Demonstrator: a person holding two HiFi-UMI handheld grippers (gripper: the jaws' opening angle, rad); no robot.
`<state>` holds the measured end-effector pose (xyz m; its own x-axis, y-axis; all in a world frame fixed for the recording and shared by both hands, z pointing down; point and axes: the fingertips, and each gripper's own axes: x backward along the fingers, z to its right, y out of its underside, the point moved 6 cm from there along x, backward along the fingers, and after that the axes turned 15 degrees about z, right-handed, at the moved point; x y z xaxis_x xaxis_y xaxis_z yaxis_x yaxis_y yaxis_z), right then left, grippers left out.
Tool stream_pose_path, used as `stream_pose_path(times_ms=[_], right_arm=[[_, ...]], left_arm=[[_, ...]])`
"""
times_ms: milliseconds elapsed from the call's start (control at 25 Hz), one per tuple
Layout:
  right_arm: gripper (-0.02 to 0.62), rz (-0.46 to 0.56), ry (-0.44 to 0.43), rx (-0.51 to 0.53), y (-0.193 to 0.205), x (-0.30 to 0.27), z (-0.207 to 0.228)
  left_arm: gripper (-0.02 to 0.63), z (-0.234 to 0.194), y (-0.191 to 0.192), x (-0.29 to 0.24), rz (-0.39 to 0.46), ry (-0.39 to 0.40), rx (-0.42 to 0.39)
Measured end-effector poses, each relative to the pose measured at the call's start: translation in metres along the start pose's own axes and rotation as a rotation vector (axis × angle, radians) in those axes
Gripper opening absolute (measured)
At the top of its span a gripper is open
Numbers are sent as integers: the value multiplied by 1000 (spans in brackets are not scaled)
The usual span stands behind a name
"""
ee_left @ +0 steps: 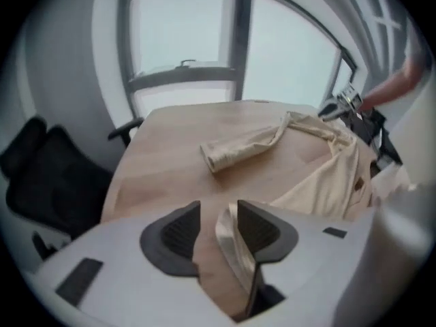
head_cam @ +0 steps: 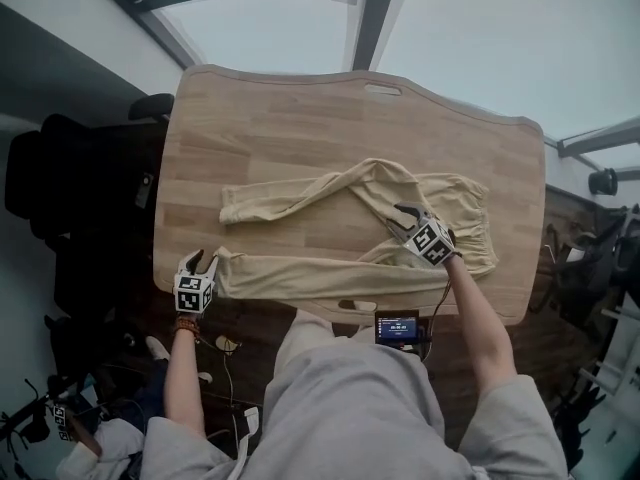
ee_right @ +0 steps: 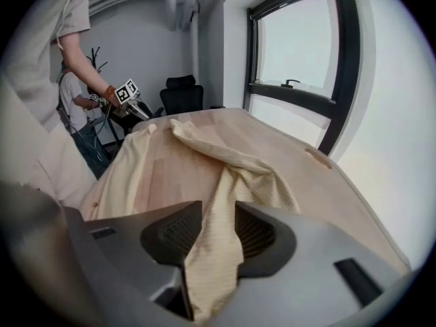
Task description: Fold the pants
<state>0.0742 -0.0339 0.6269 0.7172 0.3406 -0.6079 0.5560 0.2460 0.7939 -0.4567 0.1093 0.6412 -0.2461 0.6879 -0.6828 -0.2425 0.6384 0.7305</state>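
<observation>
Right claw point(ee_right: 216, 208) tight on beige pants point(head_cam: 320, 273) (left claw point(ee_left: 218, 205) loose)

The pants point(head_cam: 350, 230) fill the gap of the right tongs point(ee_right: 218, 210), hiding the throat behind the pads. In the head view the person's leg point(head_cam: 310, 330) covers part of the near edge of the surface point(head_cam: 290, 128). The display of the small device point(head_cam: 397, 326) is too small to read. The left gripper view's right margin is blurred.
</observation>
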Motion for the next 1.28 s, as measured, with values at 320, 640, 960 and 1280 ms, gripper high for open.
stream_pose_path(times_ms=[320, 640, 960, 1280], right_arm=[[186, -167, 86, 88, 3, -36, 93], [27, -177, 105, 158, 3, -40, 96], [21, 74, -265, 171, -67, 45, -23], [144, -153, -664, 161, 6, 58, -126]], left_arm=[[189, 22, -60, -103, -82, 203, -683], [51, 17, -64, -105, -94, 230, -594], [41, -36, -99, -54, 4, 257, -295], [187, -49, -14, -23, -457, 548, -407]])
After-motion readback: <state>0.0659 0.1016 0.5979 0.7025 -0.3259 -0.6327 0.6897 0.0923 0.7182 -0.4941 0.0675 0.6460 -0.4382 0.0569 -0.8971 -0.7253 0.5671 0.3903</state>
